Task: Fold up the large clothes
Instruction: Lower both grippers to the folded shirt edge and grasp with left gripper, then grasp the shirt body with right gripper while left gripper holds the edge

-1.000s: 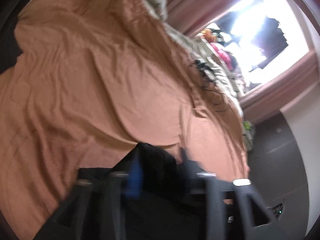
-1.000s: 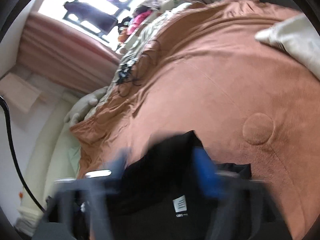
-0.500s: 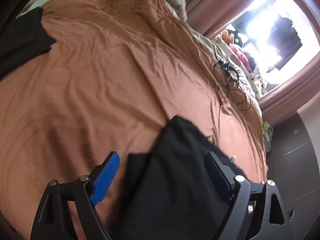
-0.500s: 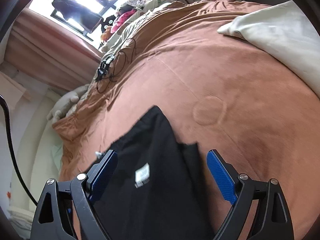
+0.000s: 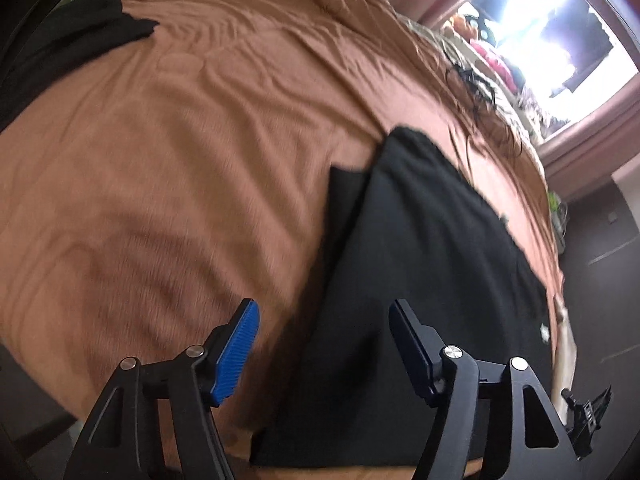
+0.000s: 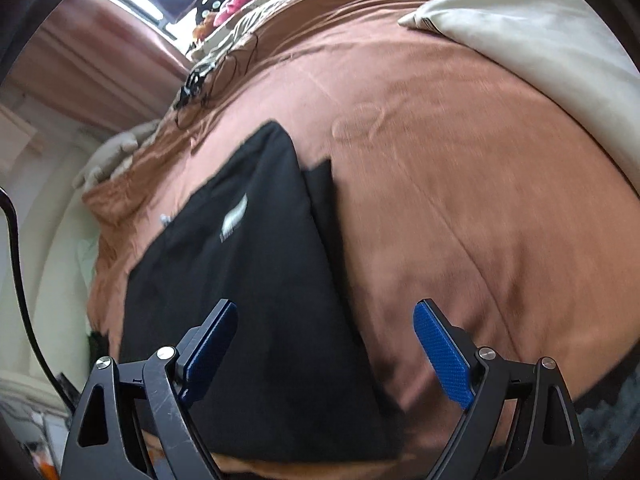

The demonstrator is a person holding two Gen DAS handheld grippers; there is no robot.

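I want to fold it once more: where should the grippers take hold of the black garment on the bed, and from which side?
Probably the black garment by its near edge, one open gripper at each corner, left gripper and right gripper coming from the bed's near side: that hem lies flat, straight and closest.

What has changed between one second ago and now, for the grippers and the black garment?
Both grippers let go: the left gripper and right gripper were closed on the black garment and are now open and drawn back above it. The garment now lies flat on the brown bedspread, which has stayed as it was.
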